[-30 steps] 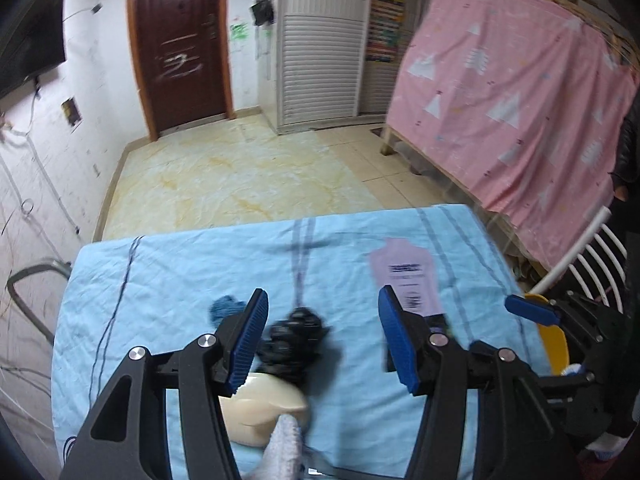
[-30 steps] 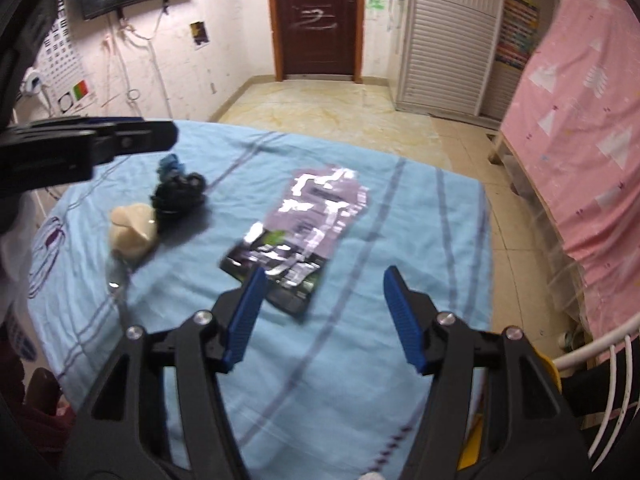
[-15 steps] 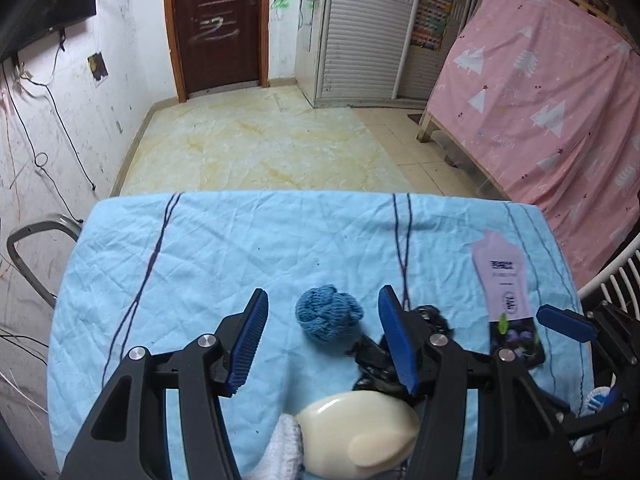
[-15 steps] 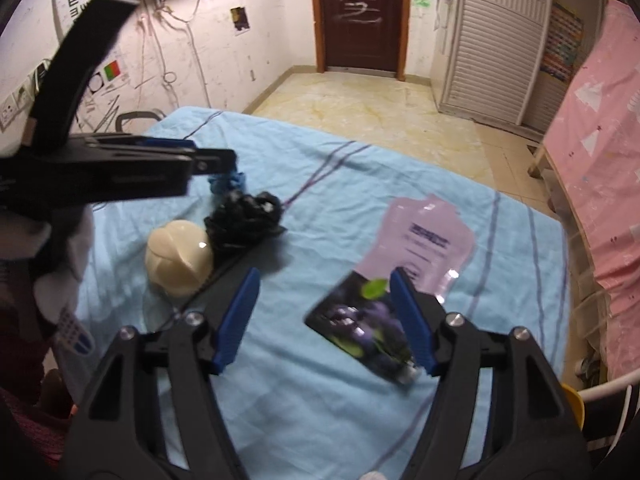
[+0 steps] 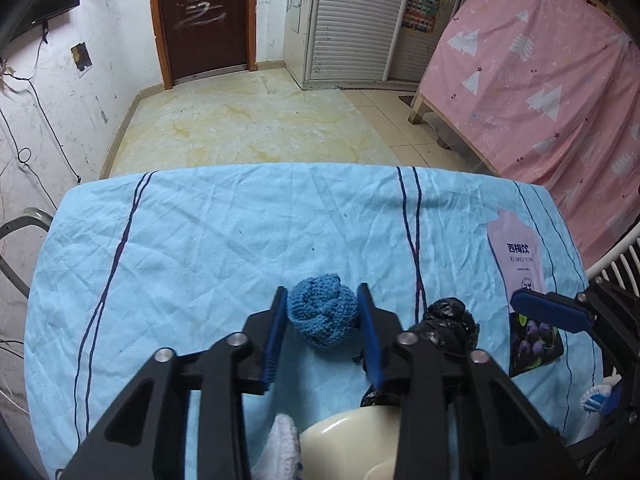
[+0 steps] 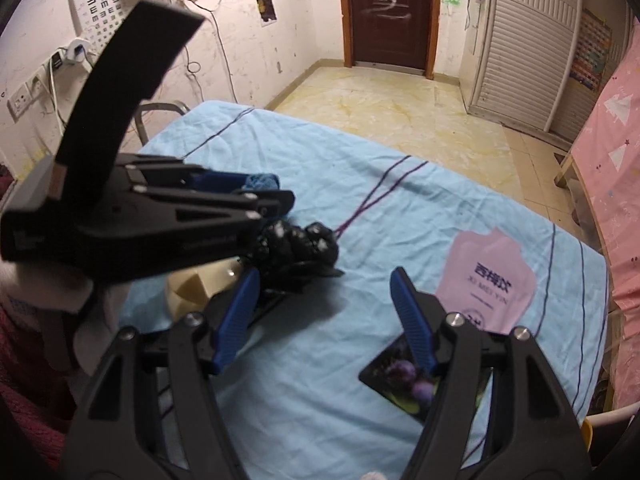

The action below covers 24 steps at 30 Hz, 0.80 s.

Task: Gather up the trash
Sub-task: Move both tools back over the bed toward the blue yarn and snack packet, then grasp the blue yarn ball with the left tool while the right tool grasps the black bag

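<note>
My left gripper [image 5: 323, 322] is shut on a blue knitted ball [image 5: 323, 316] on the light blue tablecloth [image 5: 200, 240]. The ball peeks out past the left gripper's fingers in the right wrist view [image 6: 262, 181]. A crumpled black plastic bag [image 5: 450, 320] lies just right of it and shows in the right wrist view [image 6: 298, 245]. A cream round container [image 5: 352, 444] sits under the left gripper. A pink drink pouch [image 5: 520, 268] with a dark purple bottom lies at the right. My right gripper [image 6: 324, 312] is open and empty, hovering between the black bag and the pouch [image 6: 486, 284].
The table's far edge drops to a tiled floor [image 5: 256, 124]. A pink cloth-covered frame [image 5: 540, 80] stands to the right. A metal chair frame [image 5: 20, 232] is at the table's left edge. A white rack [image 5: 624, 256] is at the right.
My left gripper has closed its jaws onto the blue knitted ball. My right gripper has swung left toward the black bag, and the pouch now lies to its right.
</note>
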Each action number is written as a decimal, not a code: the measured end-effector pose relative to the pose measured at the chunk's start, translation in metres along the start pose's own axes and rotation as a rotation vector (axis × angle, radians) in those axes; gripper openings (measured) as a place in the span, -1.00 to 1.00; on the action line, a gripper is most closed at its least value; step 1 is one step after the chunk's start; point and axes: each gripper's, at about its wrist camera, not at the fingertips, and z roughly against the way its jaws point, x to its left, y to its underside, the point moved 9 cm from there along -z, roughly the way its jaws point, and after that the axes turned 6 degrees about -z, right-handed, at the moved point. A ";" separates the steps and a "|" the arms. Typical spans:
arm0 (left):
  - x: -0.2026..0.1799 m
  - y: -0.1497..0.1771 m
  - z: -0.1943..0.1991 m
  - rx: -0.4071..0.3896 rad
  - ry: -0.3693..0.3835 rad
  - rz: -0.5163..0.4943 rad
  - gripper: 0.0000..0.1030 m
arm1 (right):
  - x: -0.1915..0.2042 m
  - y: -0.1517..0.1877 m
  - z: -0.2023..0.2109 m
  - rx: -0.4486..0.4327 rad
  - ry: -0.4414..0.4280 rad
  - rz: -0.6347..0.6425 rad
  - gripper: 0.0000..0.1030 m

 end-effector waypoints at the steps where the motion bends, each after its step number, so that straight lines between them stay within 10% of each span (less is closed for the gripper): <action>1: -0.002 -0.001 -0.001 -0.002 0.000 -0.003 -0.62 | 0.001 -0.001 -0.002 0.003 -0.003 0.002 0.27; 18: 0.026 -0.007 0.035 -0.084 -0.009 0.082 -0.65 | 0.023 -0.010 -0.029 0.052 -0.034 0.001 0.40; 24: 0.033 -0.004 0.045 -0.092 -0.022 0.085 -0.65 | 0.023 -0.006 -0.031 0.063 -0.027 -0.010 -0.10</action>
